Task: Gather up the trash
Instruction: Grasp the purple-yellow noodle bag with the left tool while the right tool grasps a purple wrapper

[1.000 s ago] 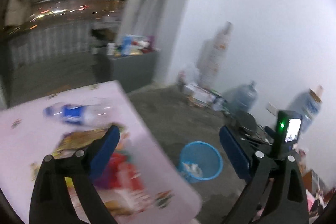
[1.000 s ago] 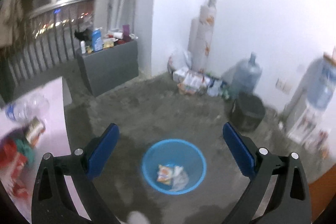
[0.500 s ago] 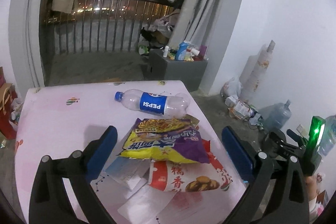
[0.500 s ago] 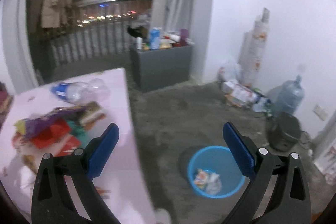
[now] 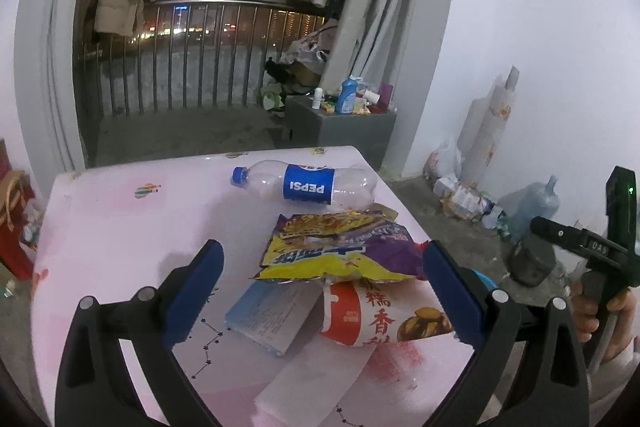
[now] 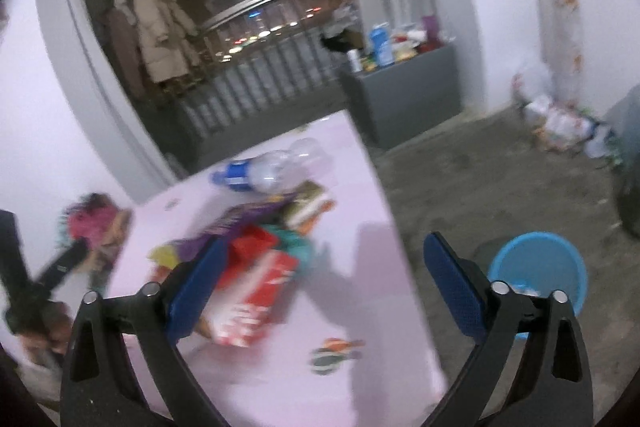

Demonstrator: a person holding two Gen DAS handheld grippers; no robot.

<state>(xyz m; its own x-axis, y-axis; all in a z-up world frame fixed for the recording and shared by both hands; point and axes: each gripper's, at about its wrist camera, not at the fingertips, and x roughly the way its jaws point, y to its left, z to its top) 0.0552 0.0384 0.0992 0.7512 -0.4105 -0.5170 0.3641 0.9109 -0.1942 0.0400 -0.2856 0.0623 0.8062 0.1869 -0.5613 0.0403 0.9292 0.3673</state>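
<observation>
While left gripper (image 5: 320,291) fingers gape empty over wrappers (image 5: 336,255) (untouched), right gripper (image 6: 324,287) closing, empty.

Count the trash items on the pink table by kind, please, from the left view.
Plastic bottle: 1
Snack bags (yellow-purple, red-white): 2
Paper pieces (blue-white leaflet, white sheet): 2
Total: 5

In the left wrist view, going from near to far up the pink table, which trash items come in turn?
White paper → red snack bag → yellow-and-purple snack bag → Pepsi bottle, lying on its side near the far edge of the table.
</observation>
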